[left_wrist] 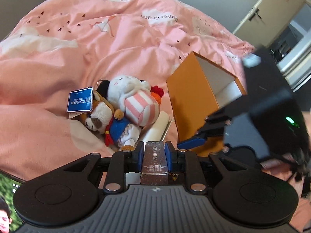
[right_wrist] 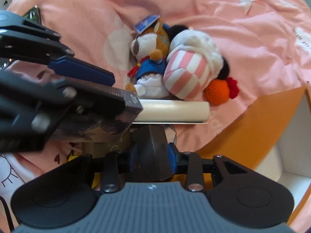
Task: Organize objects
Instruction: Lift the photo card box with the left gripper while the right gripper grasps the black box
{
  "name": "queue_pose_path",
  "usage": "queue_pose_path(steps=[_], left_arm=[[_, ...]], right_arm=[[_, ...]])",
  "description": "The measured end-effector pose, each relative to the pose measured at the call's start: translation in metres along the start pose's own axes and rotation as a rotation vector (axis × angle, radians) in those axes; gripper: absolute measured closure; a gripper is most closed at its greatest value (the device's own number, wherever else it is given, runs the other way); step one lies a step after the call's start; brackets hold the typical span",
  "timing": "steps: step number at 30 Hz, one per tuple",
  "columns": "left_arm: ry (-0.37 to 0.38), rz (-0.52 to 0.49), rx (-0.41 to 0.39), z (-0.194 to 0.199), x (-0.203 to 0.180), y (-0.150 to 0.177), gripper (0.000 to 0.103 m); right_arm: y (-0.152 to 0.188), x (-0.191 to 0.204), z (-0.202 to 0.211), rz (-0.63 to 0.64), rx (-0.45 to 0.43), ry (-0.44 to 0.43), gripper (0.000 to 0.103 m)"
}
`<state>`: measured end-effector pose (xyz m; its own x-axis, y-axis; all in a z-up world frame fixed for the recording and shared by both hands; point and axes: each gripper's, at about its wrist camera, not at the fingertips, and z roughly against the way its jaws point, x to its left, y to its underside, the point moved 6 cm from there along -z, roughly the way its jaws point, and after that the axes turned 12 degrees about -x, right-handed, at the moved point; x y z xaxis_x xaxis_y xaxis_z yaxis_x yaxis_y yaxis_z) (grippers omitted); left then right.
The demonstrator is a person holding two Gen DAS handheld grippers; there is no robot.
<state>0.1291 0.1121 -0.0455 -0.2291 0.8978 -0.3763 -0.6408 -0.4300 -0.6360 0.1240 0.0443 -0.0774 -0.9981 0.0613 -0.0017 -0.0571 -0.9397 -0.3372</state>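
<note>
My left gripper (left_wrist: 154,145) is shut on a brown "PHOTO CARD" box (left_wrist: 154,159), which its blue pads squeeze from both sides. In the right wrist view the left gripper (right_wrist: 108,89) comes in from the left with the brown box (right_wrist: 116,114) sticking out of it. My right gripper (right_wrist: 151,151) points down at the bed, open, with a dark box (right_wrist: 150,147) sitting tilted between its pads. An open orange box (left_wrist: 190,104) with a white inside stands just right of both grippers. The right gripper (left_wrist: 204,132) is blurred in front of it.
A plush dog (right_wrist: 149,44) with a blue tag (left_wrist: 80,101), a white plush with a pink-striped tub (right_wrist: 190,71) and an orange crochet toy (right_wrist: 216,92) lie heaped on the pink bedspread (left_wrist: 58,58). A cream roll (right_wrist: 175,112) lies below them. A screen (left_wrist: 7,203) sits at the lower left.
</note>
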Motion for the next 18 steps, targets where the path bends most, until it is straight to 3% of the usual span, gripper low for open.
queue_pose_path(steps=[10, 18], left_arm=[[0.068, 0.041, 0.236, -0.014, 0.011, 0.012, 0.078], [0.066, 0.015, 0.309, -0.025, 0.005, 0.020, 0.077]], right_arm=[[0.002, 0.000, -0.037, 0.104, 0.169, -0.070, 0.055], [0.004, -0.005, -0.049, 0.078, 0.178, -0.101, 0.049]])
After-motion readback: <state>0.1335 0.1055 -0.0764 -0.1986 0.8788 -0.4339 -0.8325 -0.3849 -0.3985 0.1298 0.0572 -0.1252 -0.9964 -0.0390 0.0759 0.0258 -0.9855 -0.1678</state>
